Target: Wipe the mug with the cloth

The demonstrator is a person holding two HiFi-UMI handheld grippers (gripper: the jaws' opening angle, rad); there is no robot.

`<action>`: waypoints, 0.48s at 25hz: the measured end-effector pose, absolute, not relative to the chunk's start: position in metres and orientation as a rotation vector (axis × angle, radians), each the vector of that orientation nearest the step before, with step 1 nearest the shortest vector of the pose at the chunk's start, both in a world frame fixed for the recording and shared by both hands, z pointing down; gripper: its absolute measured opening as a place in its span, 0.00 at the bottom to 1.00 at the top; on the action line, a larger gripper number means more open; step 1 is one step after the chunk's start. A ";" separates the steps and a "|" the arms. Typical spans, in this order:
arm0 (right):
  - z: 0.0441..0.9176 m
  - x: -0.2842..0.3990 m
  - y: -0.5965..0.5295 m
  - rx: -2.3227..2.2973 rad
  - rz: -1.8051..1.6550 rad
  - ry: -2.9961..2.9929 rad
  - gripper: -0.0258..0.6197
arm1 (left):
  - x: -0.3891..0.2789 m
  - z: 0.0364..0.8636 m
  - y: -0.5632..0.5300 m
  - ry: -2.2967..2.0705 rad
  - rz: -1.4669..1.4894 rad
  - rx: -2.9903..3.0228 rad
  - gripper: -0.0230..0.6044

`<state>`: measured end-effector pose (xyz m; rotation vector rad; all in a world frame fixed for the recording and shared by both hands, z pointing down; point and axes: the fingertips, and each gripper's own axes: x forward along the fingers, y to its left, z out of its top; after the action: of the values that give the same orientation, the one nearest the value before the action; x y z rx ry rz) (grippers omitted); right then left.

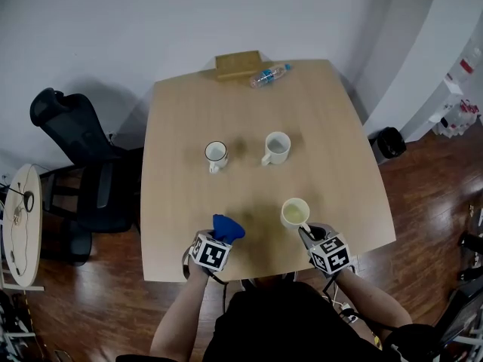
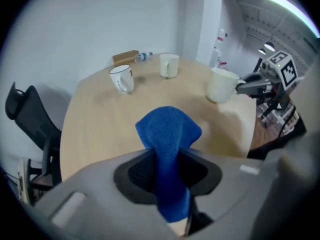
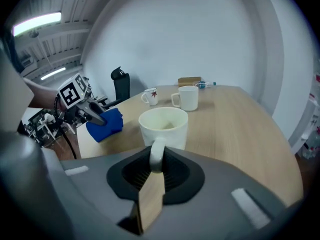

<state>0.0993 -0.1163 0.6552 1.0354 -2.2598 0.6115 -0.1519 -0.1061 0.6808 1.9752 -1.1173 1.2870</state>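
Now, left gripper point(image 2: 167, 174): jaws clamp blue fabric cloth point(image 2: 169, 129).
Right gripper point(image 3: 156, 169): jaws pinch handle of cream ceramic mug point(image 3: 164, 126), 3 o'clock of cloth.
Grips: clear only in gripper views.

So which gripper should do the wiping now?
Left. The left gripper is shut on the cloth, while the right gripper pinches the mug by its handle and can steady it.
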 end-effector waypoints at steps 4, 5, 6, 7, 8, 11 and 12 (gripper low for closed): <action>0.663 0.095 -0.106 1.048 0.568 -2.231 0.11 | -0.151 0.692 -0.103 -1.090 1.314 1.938 0.22; 0.665 0.094 -0.102 1.057 0.570 -2.220 0.11 | -0.151 0.695 -0.103 -1.093 1.301 1.926 0.22; 0.669 0.094 -0.099 1.066 0.575 -2.210 0.11 | -0.150 0.697 -0.102 -1.093 1.288 1.919 0.22; 0.672 0.094 -0.096 1.074 0.578 -2.204 0.11 | -0.149 0.700 -0.102 -1.092 1.282 1.918 0.22; 0.674 0.094 -0.094 1.082 0.576 -2.203 0.11 | -0.148 0.702 -0.101 -1.089 1.284 1.921 0.23; 0.674 0.090 -0.096 1.089 0.533 -2.214 0.11 | -0.146 0.707 -0.101 -1.085 1.305 1.942 0.23; 0.672 0.088 -0.096 1.090 0.511 -2.217 0.11 | -0.146 0.708 -0.101 -1.086 1.307 1.947 0.24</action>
<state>0.0882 -0.0960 0.6722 1.0898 -2.2171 0.5115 -0.1463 -0.1010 0.7080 1.9472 -1.0856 1.3070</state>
